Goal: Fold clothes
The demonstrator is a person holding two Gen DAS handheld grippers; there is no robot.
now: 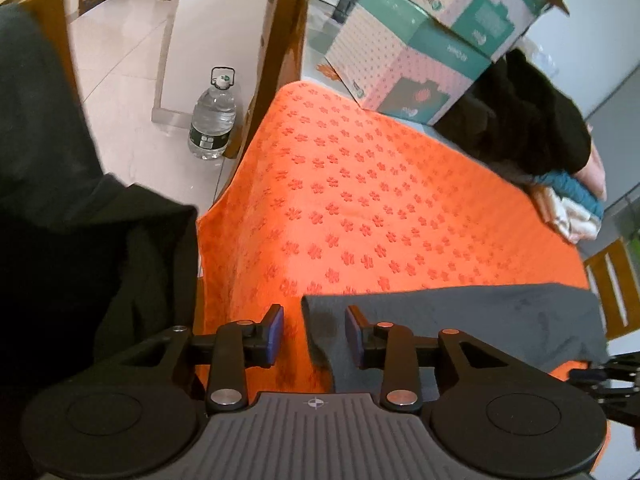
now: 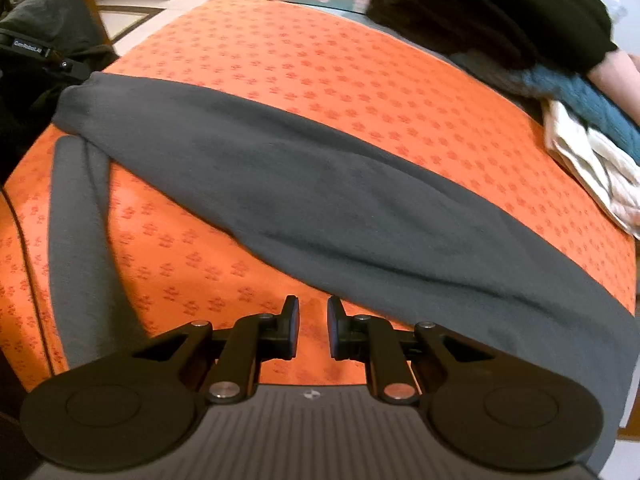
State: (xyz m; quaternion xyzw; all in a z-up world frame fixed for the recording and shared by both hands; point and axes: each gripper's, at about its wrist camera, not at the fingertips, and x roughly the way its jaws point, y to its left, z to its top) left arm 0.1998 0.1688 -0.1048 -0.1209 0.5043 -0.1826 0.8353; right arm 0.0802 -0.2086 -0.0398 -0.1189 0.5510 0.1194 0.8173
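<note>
A dark grey garment (image 2: 304, 192) lies stretched across the orange flower-patterned cloth (image 2: 320, 72) on the table, with a long sleeve (image 2: 76, 240) trailing down the left. My right gripper (image 2: 313, 328) hovers open just short of the garment's near edge, nothing between its fingers. In the left wrist view the same grey garment (image 1: 480, 320) lies along the near edge of the orange cloth (image 1: 380, 184). My left gripper (image 1: 314, 334) is open, its jaws standing either side of the garment's left corner. The other gripper's black frame (image 1: 612, 380) shows at the right edge.
A pile of clothes, black on top (image 2: 500, 12) with teal and cream pieces (image 2: 592, 148), sits at the far right. Pink and teal cartons (image 1: 432, 40) stand at the back. A water bottle (image 1: 212, 120) is on the floor. A dark-clothed person (image 1: 60, 220) is at left. A wooden chair (image 1: 612, 280) is at right.
</note>
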